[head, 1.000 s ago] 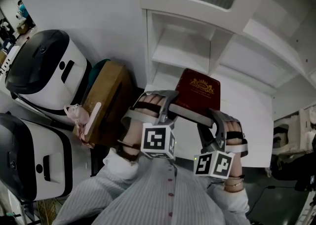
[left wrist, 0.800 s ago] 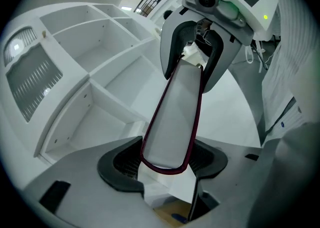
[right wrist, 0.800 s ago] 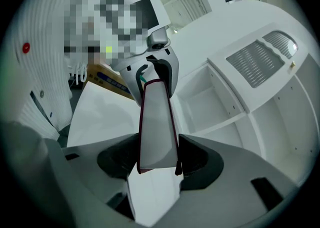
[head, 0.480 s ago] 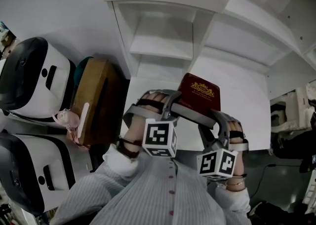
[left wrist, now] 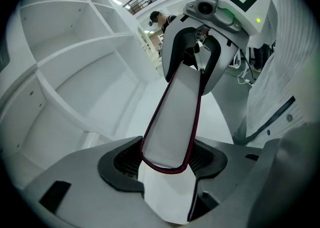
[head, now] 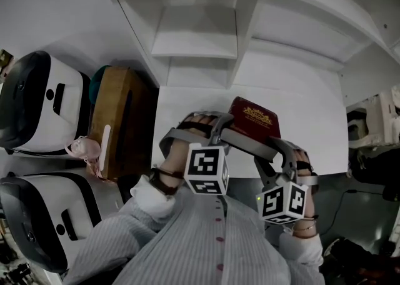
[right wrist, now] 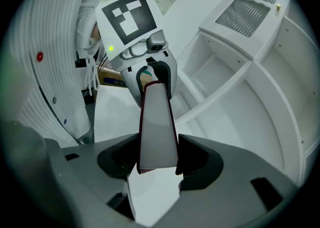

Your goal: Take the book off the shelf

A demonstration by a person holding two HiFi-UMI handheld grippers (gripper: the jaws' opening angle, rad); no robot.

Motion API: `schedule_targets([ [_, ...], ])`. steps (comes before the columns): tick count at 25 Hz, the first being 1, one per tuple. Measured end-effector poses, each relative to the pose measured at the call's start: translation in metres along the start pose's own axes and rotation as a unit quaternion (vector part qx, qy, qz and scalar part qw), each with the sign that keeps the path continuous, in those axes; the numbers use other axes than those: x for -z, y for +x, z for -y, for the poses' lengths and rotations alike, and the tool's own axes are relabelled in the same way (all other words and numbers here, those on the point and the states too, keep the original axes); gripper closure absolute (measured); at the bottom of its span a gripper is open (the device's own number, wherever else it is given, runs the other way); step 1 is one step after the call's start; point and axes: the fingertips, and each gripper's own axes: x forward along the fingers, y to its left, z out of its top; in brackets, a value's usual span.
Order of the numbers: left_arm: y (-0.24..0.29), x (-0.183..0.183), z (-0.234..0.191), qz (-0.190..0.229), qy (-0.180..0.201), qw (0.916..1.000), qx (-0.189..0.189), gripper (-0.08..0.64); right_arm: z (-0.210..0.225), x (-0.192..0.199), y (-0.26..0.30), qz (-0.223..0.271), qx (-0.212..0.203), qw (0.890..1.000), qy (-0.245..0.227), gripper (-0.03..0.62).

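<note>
A dark red book point(head: 254, 120) with a gold emblem on its cover hangs over the white desk top point(head: 312, 112), tilted, in front of the shelf unit point(head: 194, 34). Both grippers hold it at its near end. My left gripper point(head: 220, 132) is shut on its left corner, my right gripper point(head: 267, 152) on its right corner. In the left gripper view the book's pale page edge point(left wrist: 172, 122) runs from my left gripper point(left wrist: 167, 161) up to the right gripper point(left wrist: 192, 57). The right gripper view shows the page edge point(right wrist: 157, 124) pinched in my right gripper point(right wrist: 157, 161), the left gripper point(right wrist: 152, 77) behind.
The shelf's open white compartments stand behind the desk top. A brown box point(head: 119, 115) stands left of the desk, with a pink bundle point(head: 84, 149) hanging at its side. Two white-and-black machines point(head: 37, 96) point(head: 44, 215) are at the far left.
Both grippers have come down and back from the shelf with the book still held between them. The book now hangs lower over the desk top.
</note>
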Motion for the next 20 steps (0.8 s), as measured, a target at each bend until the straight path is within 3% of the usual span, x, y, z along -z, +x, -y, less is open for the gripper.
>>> schedule_targets([
  [9,0.009,0.001,0.025,-0.003,-0.007,0.9984,0.056,0.295,-0.021,0.013,0.003,0.008,-0.042,0.998,0.042,0.356],
  [20,0.020,-0.005,0.036,-0.001,-0.018,0.9966,0.080,0.295,-0.025,0.028,0.005,0.018,-0.066,0.996,0.062,0.356],
])
